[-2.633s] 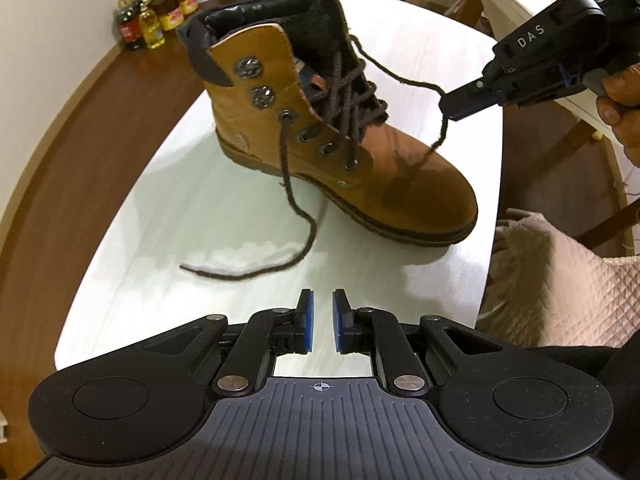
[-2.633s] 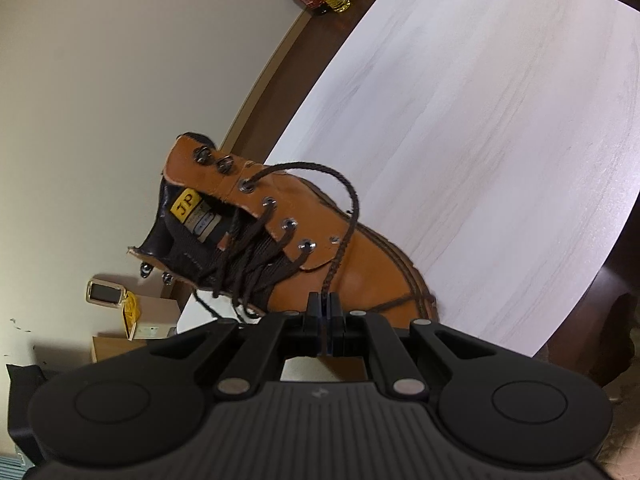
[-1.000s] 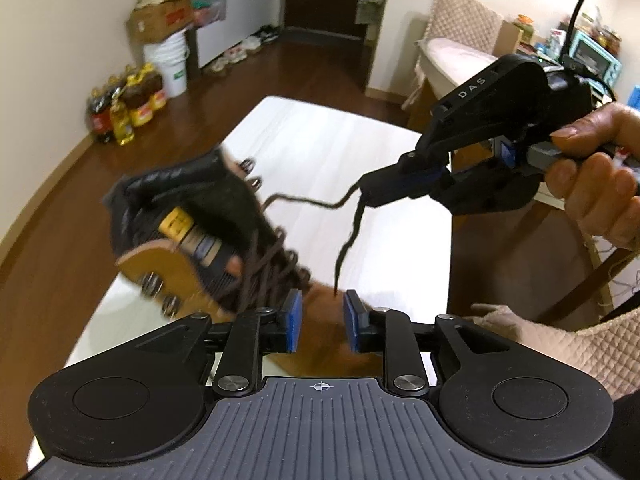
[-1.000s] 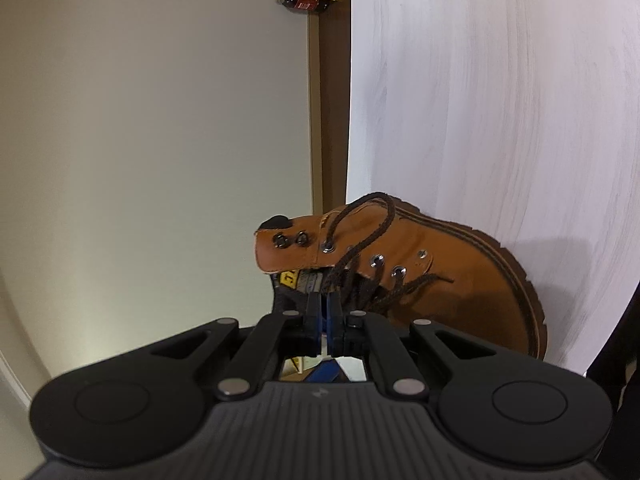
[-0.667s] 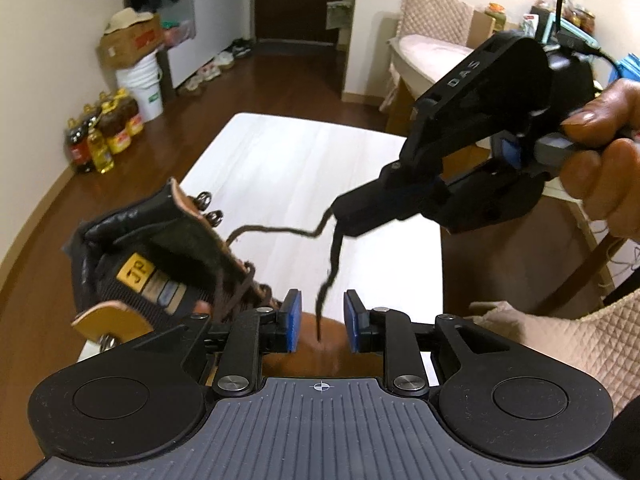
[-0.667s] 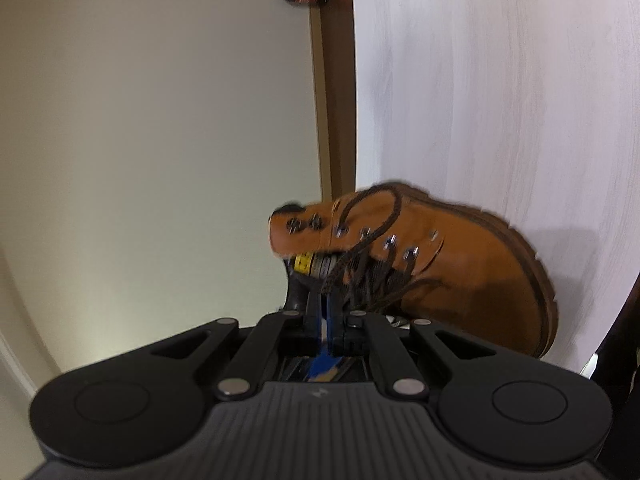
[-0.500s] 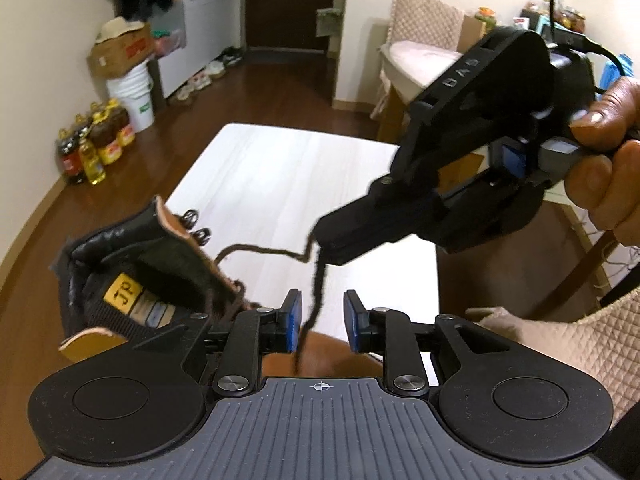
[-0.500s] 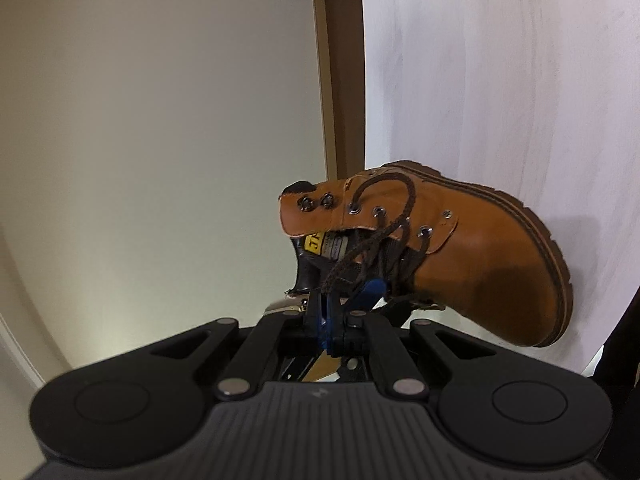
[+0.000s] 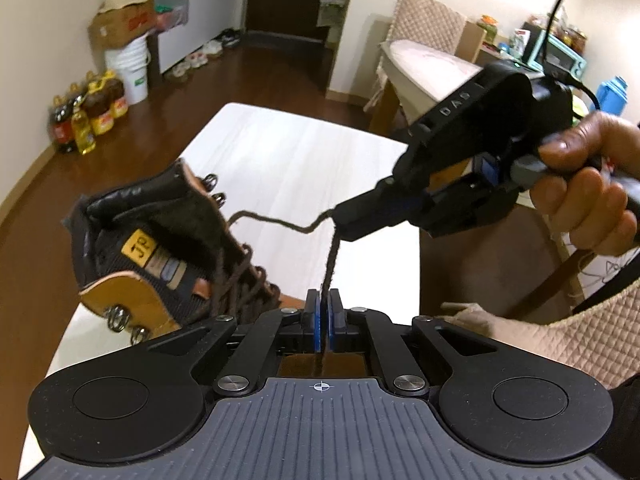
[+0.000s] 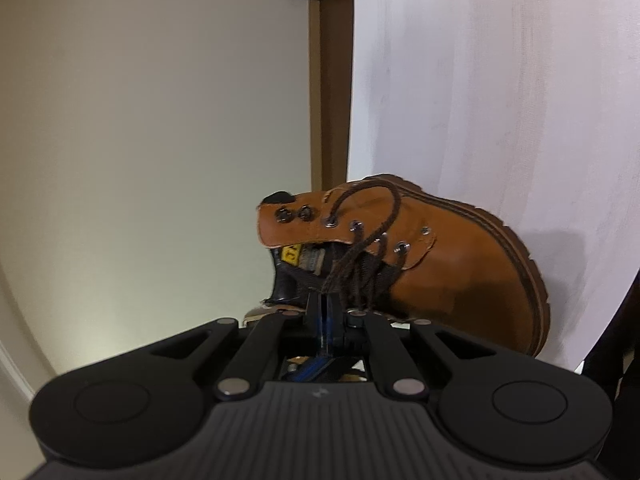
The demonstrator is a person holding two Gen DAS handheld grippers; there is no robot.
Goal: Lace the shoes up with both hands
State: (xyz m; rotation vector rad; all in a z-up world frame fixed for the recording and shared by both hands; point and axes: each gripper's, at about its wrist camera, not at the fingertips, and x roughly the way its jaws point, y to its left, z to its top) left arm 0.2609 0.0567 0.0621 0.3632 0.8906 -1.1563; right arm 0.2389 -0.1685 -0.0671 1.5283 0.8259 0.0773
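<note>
Left wrist view: close above the boot (image 9: 168, 248), looking down along the desk (image 9: 288, 160) into the room. Right wrist view: close, rolled sideways, toward the wall. Shared: boot, desk.

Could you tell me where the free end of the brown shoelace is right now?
In the left wrist view the shoelace hangs from the right gripper down into the shut left gripper, just right of the boot.

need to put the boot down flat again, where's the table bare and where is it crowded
Bare: the white table beyond the boot, out to its far edge. Crowded: the near end, where the left gripper and right gripper each pinch the lace stretched beside the boot.
</note>
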